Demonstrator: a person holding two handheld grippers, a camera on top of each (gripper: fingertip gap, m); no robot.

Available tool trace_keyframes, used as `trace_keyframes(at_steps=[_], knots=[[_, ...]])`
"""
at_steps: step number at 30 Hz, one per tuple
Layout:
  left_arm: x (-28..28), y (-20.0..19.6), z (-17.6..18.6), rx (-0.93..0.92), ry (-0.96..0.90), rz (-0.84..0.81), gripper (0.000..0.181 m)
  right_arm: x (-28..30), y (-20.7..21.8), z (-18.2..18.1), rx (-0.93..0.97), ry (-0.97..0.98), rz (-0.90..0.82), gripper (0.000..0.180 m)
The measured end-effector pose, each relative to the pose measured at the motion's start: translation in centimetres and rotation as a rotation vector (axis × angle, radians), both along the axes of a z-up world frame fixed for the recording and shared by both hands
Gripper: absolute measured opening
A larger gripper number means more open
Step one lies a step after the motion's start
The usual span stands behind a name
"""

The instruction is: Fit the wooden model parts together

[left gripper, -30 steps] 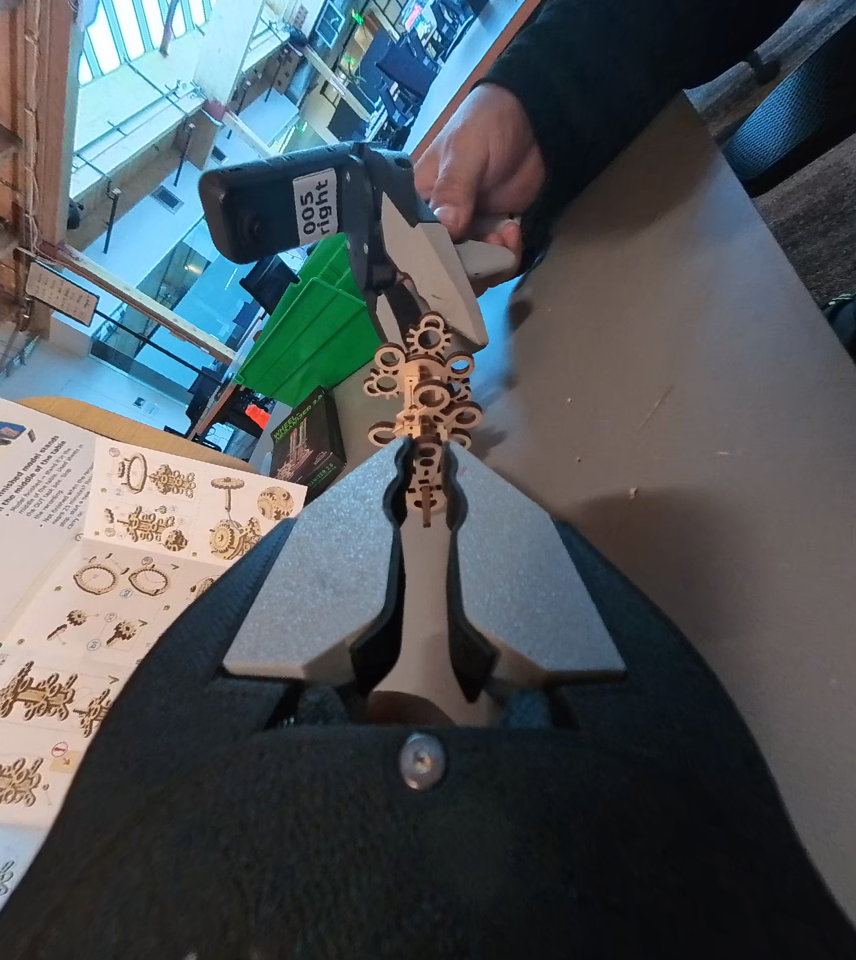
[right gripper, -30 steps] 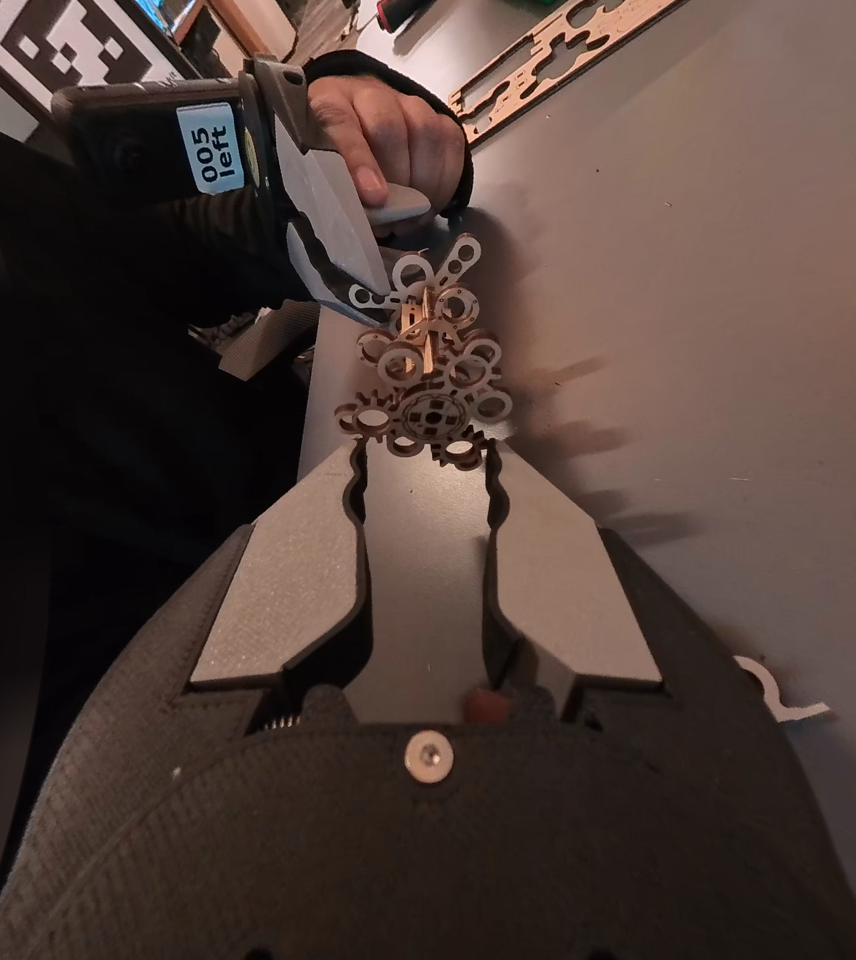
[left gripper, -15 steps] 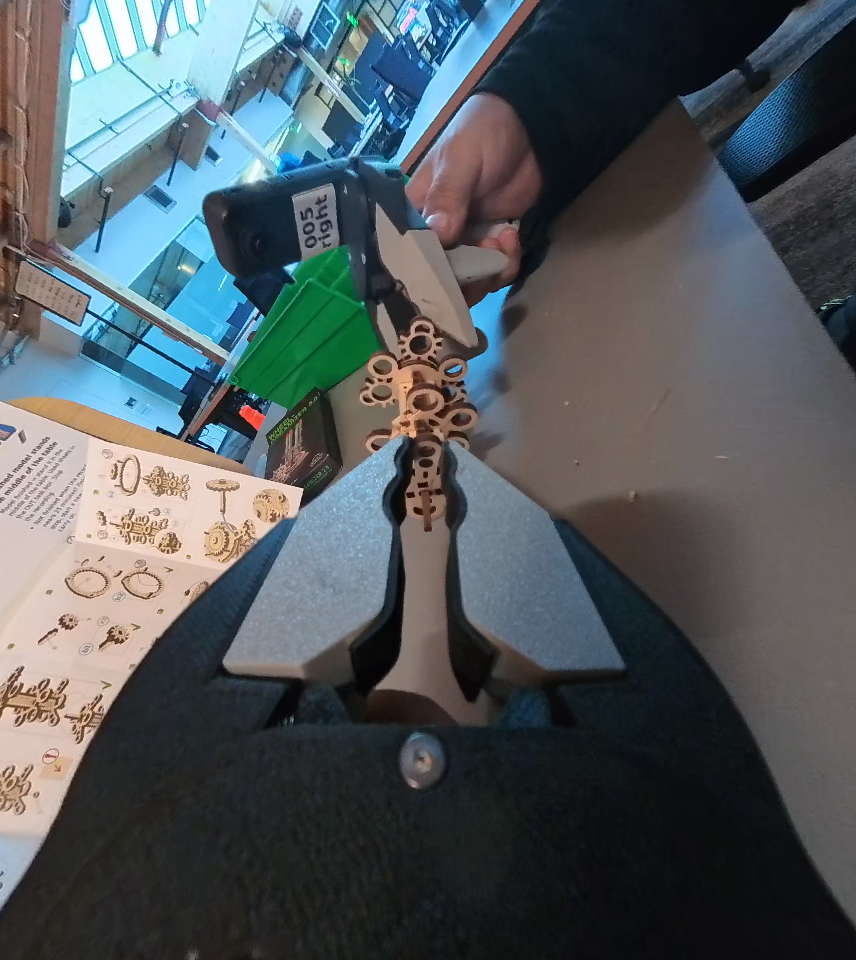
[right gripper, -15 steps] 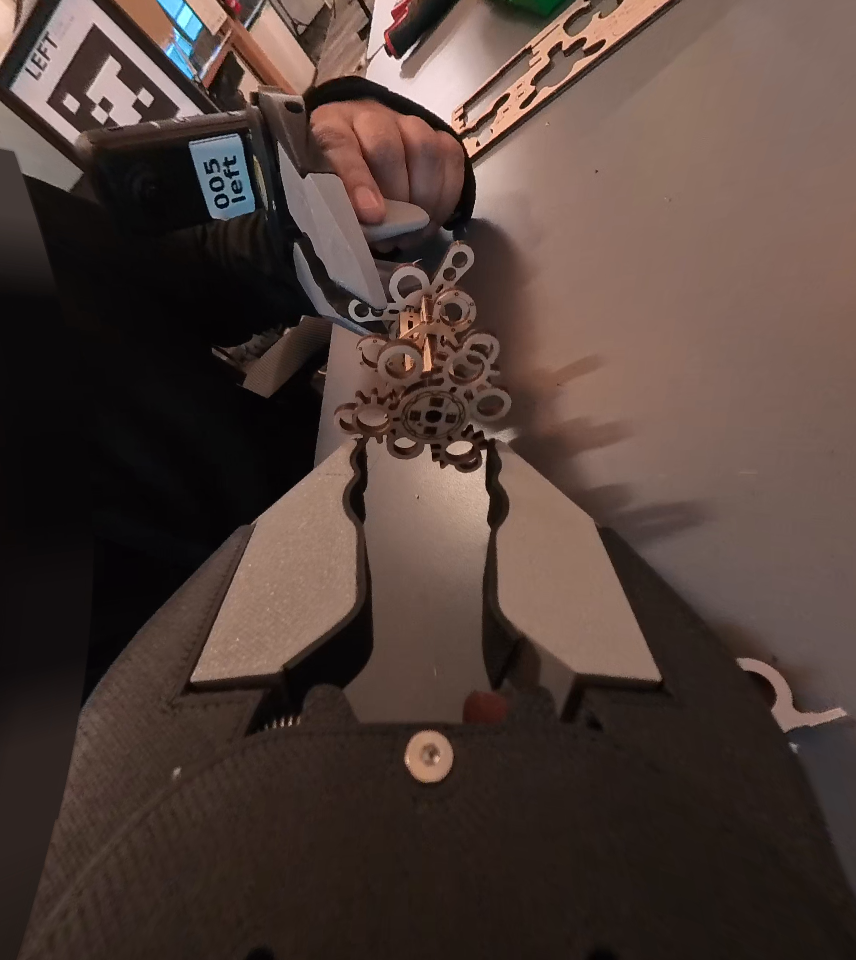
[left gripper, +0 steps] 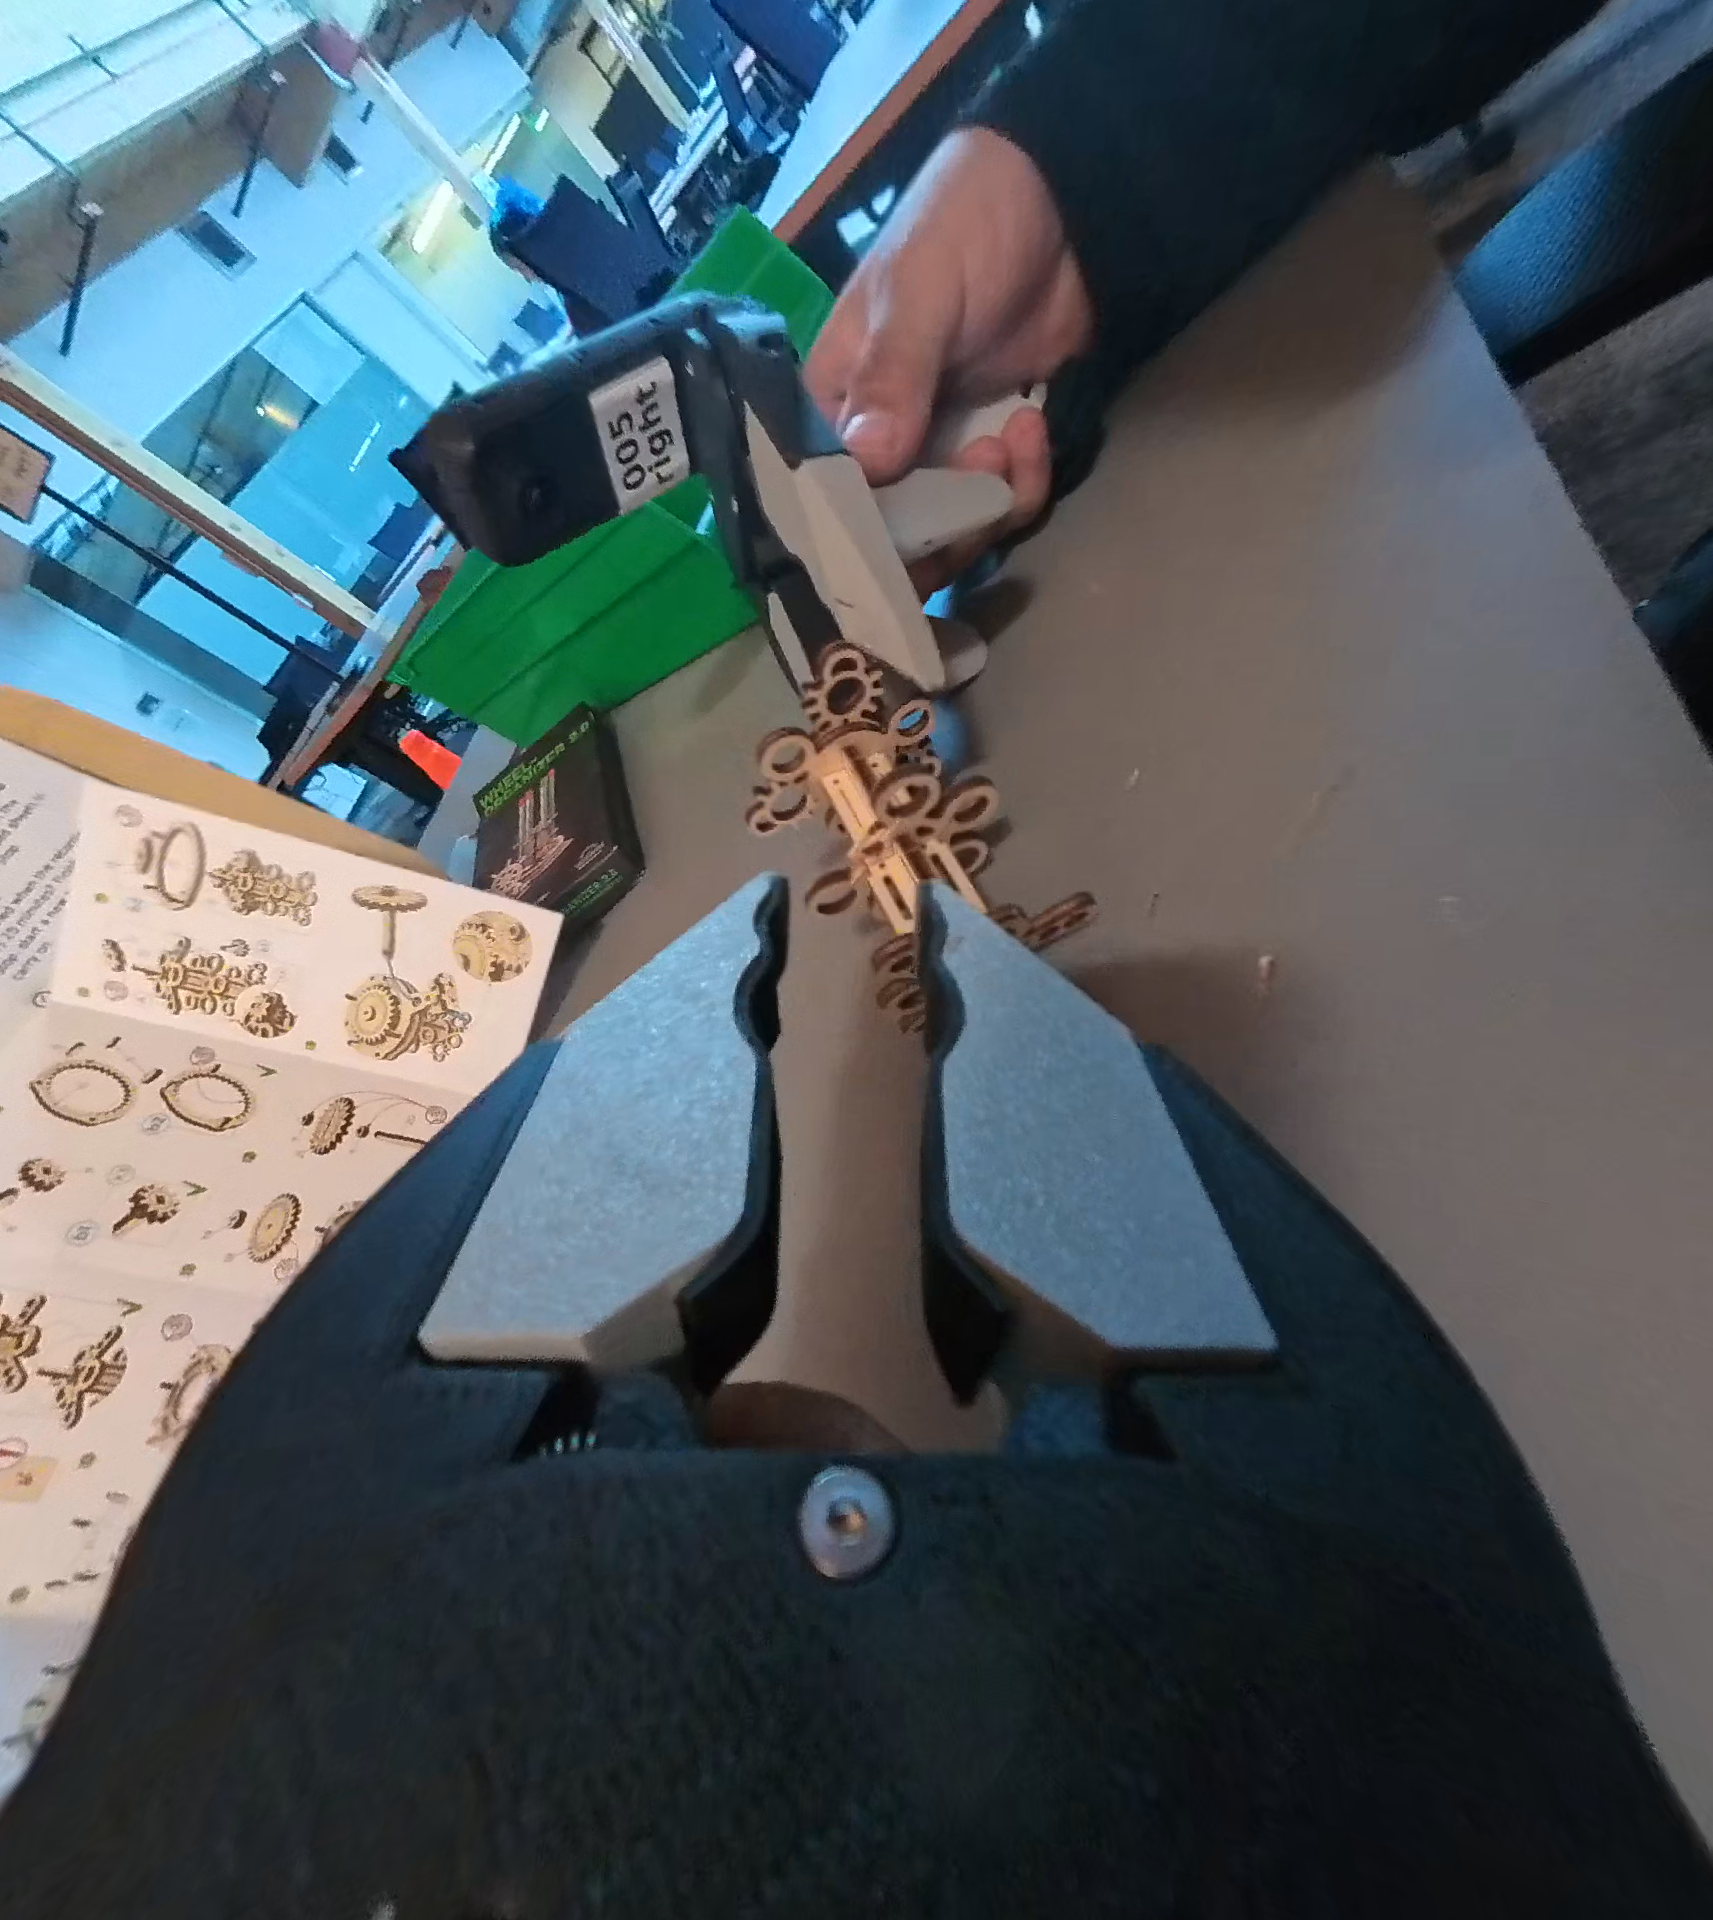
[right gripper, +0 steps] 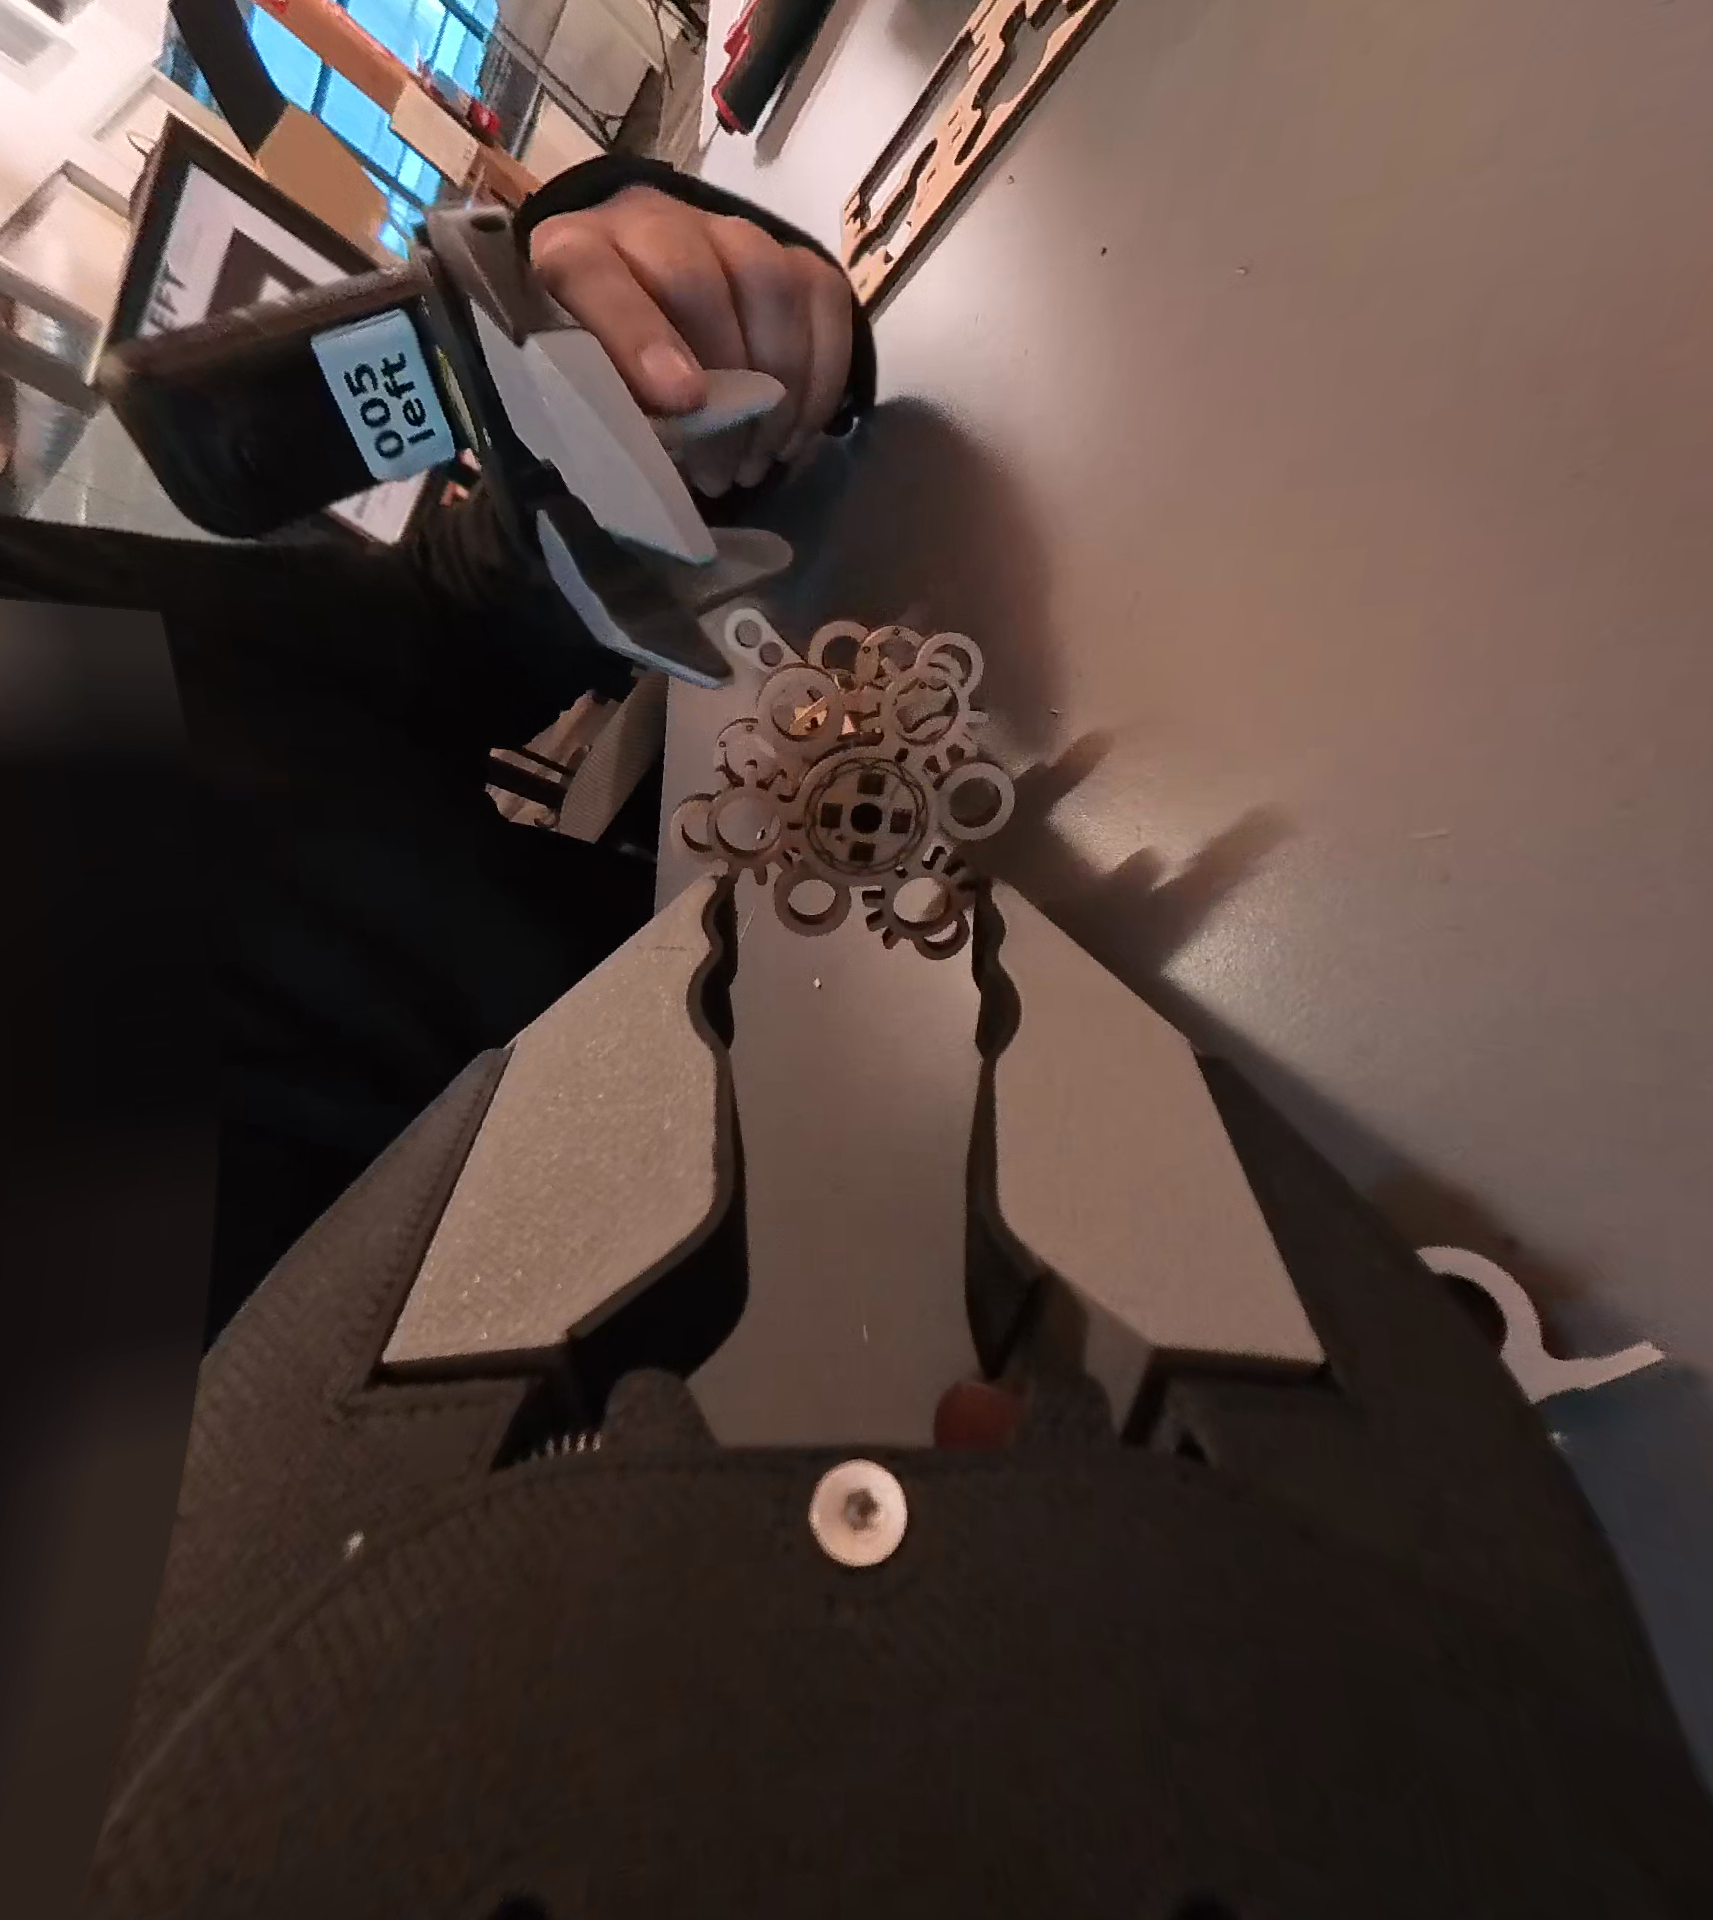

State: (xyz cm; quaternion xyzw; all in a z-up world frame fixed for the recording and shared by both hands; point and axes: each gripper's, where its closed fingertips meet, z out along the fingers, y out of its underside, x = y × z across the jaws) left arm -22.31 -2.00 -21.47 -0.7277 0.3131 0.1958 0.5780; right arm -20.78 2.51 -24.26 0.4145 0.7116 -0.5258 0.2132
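Left tongs (left gripper: 852,925) now parted, releasing wooden model (left gripper: 873,821); right tongs (right gripper: 852,914) clasp its largely assembled gear end.

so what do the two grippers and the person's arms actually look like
Both the left gripper and the right gripper have a black textured body with a silver screw, and two flat grey wedge-shaped jaws with wavy dark inner edges. Each carries a black camera block bearing a white label. The person wears dark long sleeves.

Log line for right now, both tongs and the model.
left tongs: open, clamping nothing | right tongs: gripping wooden model | model: held over table
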Motion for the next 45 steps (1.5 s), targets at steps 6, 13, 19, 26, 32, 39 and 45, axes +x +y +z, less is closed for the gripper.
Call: trace_keyframes(at_steps=[6,13,19,26,32,39,45], knots=[[-1.9,-1.9,-1.1,-0.116,-0.069,0.062,0.024,-0.1,0.0,-0.1,0.013,0.011,-0.006,0.043],[-1.4,-1.6,-4.6,-0.407,-0.164,0.053,0.026,-0.2,-0.1,-0.1,0.019,0.018,-0.009,0.042],[-1.2,-0.7,-4.8,-0.435,-0.206,0.08,0.009,-0.2,0.1,0.0,0.009,0.011,-0.015,0.043],[0.1,-0.7,-3.5,-0.385,-0.313,0.082,0.02,-0.2,0.0,-0.1,0.015,0.012,-0.022,0.042],[0.2,-0.5,-3.5,-0.359,-0.26,0.097,0.0,-0.1,-0.1,-0.1,0.015,0.01,-0.021,0.042],[-1.7,-0.9,-4.5,-0.399,-0.211,0.156,0.015,0.1,-0.2,-0.4,0.033,0.007,-0.005,0.033],[-2.4,-0.4,-4.4,-0.401,-0.226,0.148,0.02,0.3,-0.2,0.1,0.005,0.016,0.007,0.031]])
